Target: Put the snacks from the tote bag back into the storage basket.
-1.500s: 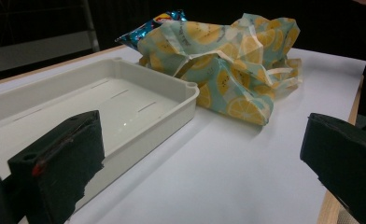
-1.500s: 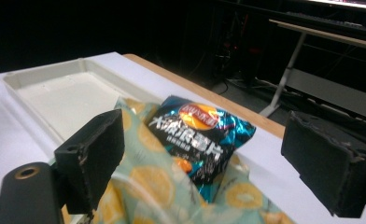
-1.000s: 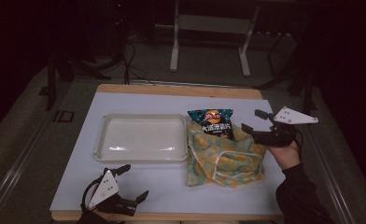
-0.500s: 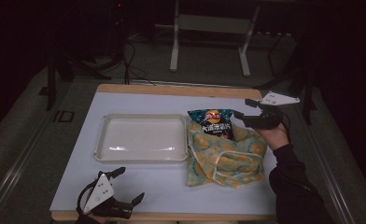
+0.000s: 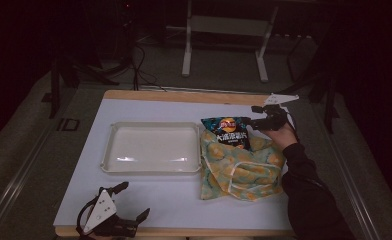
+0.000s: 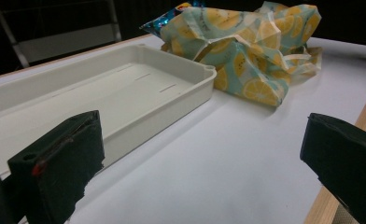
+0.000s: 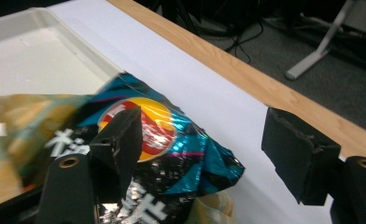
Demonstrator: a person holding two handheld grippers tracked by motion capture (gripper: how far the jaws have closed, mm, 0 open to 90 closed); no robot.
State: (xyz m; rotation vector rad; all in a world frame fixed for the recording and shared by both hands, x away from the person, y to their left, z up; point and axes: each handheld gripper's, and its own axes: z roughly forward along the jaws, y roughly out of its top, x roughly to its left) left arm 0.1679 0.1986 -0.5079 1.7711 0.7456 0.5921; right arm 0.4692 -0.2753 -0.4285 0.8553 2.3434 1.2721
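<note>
Left claw [image 5: 129,202] low at near-left corner of counter [image 5: 184,200], jaws wide apart, gripping nothing. Right claw [image 5: 258,116] at far right, jaws spread, one over the top corner of the chip bag [image 5: 227,132], not clamped. Chip bag lies just right of empty white tray [image 5: 151,149], lower half buried under lemon-print cloth [image 5: 241,167]. Bag print partly readable, rest hidden. Right forearm cut off at bottom edge. Surroundings beyond counter too dark to make out.
</note>
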